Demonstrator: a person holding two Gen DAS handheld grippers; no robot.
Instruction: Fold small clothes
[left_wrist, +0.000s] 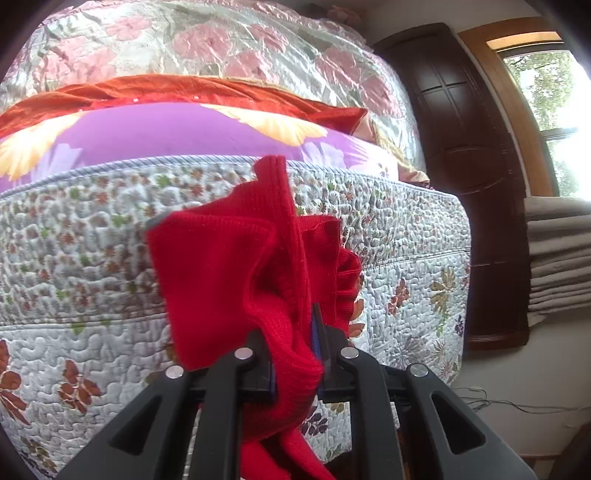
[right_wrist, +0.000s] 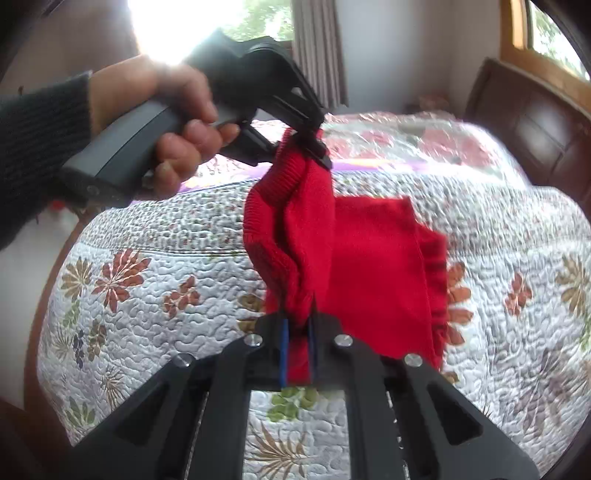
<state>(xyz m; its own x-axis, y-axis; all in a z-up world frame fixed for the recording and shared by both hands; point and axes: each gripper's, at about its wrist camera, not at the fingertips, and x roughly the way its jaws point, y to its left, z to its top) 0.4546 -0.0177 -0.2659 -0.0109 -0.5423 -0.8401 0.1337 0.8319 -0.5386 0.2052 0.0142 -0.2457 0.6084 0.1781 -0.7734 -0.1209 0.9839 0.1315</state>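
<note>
We see a small red knitted garment (right_wrist: 354, 251) held up in the air between the two grippers, above a bed covered by a white quilted bedspread (right_wrist: 159, 295) printed with brown, green and purple leaves and flowers. The right gripper (right_wrist: 297, 350) has its jaws pressed together on a bunched fold of the red knit, and the cloth fills the gap between its blue-edged pads. Farther off in the right wrist view, the left gripper (right_wrist: 316, 147) bites the ribbed upper edge of the same garment, gripped by a person's hand (right_wrist: 177, 122) whose dark knit sleeve (right_wrist: 33, 147) reaches in from the left. From there the red fabric hangs down and spreads to the right as a flat panel with a ribbed, ruffled border. In the left wrist view we find the left gripper (left_wrist: 297, 354) closed on a thick wad of the red knitted garment (left_wrist: 229, 277), which rises ahead of the jaws in crumpled folds and also trails below them. Beyond it the quilted bedspread (left_wrist: 92, 258) gives way to a purple flowered sheet (left_wrist: 166, 133), an orange-red cloth (left_wrist: 166, 90) and a shiny pink-flowered cover (left_wrist: 184, 40). A dark wooden headboard (left_wrist: 465, 147), a window (left_wrist: 550, 110) and a stack of grey folded fabric (left_wrist: 557, 254) stand at the right.
</note>
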